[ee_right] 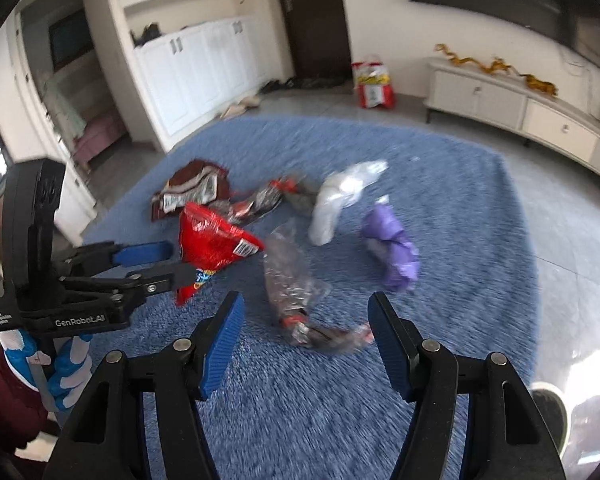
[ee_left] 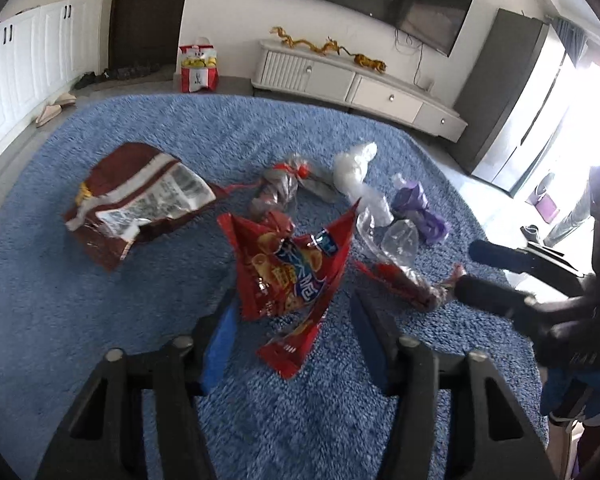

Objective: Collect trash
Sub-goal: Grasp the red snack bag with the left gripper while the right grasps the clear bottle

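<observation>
On blue rug [ee_left: 100, 320], scattered wrappers [ee_left: 292, 268].

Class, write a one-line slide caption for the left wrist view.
Open left gripper closing in on a red snack bag among wrappers littering a blue rug.

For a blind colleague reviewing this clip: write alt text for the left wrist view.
The left gripper, jaws open, reaches down over a red snack bag on a blue rug without gripping it. More litter lies beyond: a brown wrapper, clear plastic bags and a purple bag. The right gripper enters from the right edge.
</observation>
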`<state>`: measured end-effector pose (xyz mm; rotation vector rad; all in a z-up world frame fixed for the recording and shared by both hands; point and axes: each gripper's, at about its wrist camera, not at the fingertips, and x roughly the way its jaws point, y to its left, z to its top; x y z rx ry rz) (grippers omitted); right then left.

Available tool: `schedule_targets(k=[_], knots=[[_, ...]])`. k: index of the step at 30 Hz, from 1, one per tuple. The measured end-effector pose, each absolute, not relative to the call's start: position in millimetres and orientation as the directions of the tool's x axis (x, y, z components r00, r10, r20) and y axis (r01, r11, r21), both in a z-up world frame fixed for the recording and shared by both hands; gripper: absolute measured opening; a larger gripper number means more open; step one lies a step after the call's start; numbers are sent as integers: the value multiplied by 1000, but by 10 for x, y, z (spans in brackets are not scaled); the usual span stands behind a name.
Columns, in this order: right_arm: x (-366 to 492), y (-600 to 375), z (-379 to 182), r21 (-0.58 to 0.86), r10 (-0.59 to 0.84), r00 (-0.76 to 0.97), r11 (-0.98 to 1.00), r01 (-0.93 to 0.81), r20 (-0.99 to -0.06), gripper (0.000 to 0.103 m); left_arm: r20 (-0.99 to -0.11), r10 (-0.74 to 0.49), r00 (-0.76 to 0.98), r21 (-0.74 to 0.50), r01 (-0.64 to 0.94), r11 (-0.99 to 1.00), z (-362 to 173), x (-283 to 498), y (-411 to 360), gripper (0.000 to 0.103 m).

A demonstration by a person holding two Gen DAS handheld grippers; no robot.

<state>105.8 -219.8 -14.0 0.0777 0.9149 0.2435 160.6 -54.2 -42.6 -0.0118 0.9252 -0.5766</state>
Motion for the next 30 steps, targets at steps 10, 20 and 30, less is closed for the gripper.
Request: schedule_targets(k=[10, 20, 30], knots=[[1251, -2092, -465, 180, 268, 522, 960, -213, -810, 31, -767, -449, 458, -241, 443, 863, -572, 1680, -546, 22], [1022, -2096, -356, 192, 278, 552, 959, -210, -786, 17, -739, -403, 540, -199, 396, 896, -335, 1400, -376, 16], [663, -2112, -85, 210, 271, 601, 963, -172, -752, 17, -688, -359, 631, -144, 366, 919, 18, 1000, -105, 16]])
